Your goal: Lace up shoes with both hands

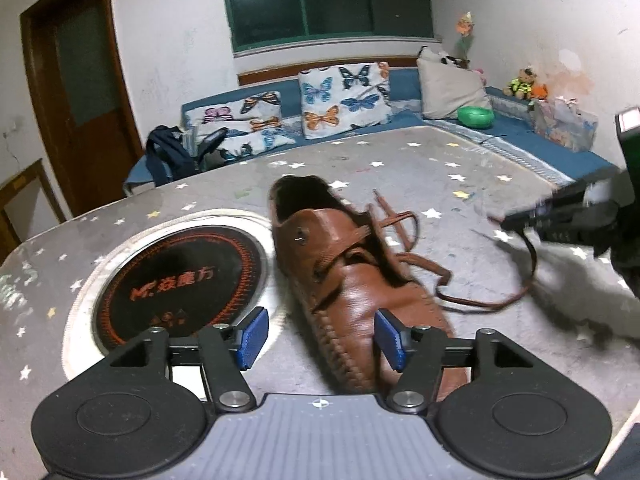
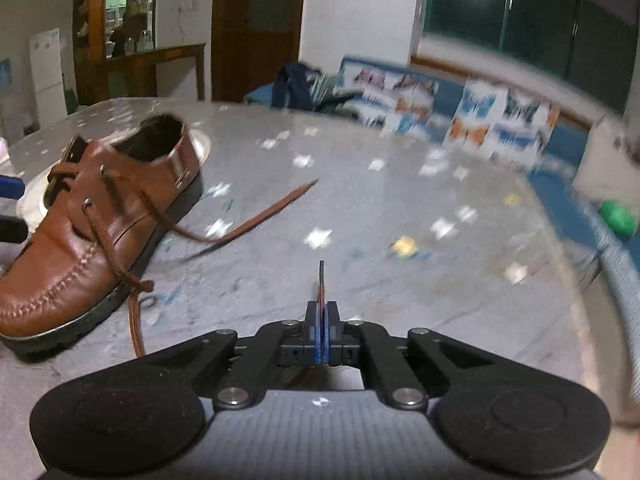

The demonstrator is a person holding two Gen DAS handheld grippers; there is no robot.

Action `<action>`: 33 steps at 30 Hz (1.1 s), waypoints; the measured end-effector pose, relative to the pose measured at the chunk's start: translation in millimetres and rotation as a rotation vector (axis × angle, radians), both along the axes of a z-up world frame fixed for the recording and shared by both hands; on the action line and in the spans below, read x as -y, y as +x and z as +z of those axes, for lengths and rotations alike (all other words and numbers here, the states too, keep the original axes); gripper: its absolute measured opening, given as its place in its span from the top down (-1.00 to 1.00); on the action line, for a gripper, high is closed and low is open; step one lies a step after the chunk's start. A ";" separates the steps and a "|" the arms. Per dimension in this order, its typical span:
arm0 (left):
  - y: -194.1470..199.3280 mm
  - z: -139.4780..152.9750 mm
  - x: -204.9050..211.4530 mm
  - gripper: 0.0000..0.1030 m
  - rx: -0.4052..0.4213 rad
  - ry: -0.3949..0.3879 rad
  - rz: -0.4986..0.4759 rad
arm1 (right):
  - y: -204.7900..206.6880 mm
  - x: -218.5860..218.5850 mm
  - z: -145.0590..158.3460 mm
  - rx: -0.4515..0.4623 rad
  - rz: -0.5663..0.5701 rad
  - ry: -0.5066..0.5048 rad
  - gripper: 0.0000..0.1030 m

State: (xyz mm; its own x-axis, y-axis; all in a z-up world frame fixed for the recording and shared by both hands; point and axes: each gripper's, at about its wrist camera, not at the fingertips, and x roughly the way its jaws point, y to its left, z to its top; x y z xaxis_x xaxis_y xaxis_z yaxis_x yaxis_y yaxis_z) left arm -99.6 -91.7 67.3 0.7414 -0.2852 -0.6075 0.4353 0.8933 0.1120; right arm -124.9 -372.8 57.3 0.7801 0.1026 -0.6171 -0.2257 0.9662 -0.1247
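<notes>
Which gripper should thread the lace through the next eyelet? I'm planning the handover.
Probably the right gripper: its jaws are shut on the lace end, tip sticking out ahead. The left gripper is open, holding nothing, astride the shoe toe, suited to steadying.

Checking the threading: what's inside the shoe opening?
The shoe opening shows only a dark lining; nothing visible in it. The toe interior is hidden under the leather. The lace crosses outside, over the tongue; one end is pinched in the right gripper.
</notes>
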 end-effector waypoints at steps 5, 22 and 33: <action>-2.1 1.5 23.2 -0.60 0.012 0.044 0.000 | -18.2 16.2 41.7 0.182 -0.030 -0.111 0.98; 20.2 -15.7 84.6 -1.00 -0.059 0.178 0.141 | -59.6 4.6 119.8 0.659 0.024 -0.378 0.98; 38.7 -32.5 97.0 -1.00 -0.127 0.234 0.227 | -63.3 -15.0 131.9 0.746 0.086 -0.398 0.98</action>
State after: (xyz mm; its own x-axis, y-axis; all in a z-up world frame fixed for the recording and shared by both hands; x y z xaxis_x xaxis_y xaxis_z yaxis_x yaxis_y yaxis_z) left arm -60.9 -188.8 34.7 0.6841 0.0369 -0.7285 0.2518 0.9254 0.2833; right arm -188.2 -357.8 189.1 0.9965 0.0644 0.0534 -0.0199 0.8023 -0.5966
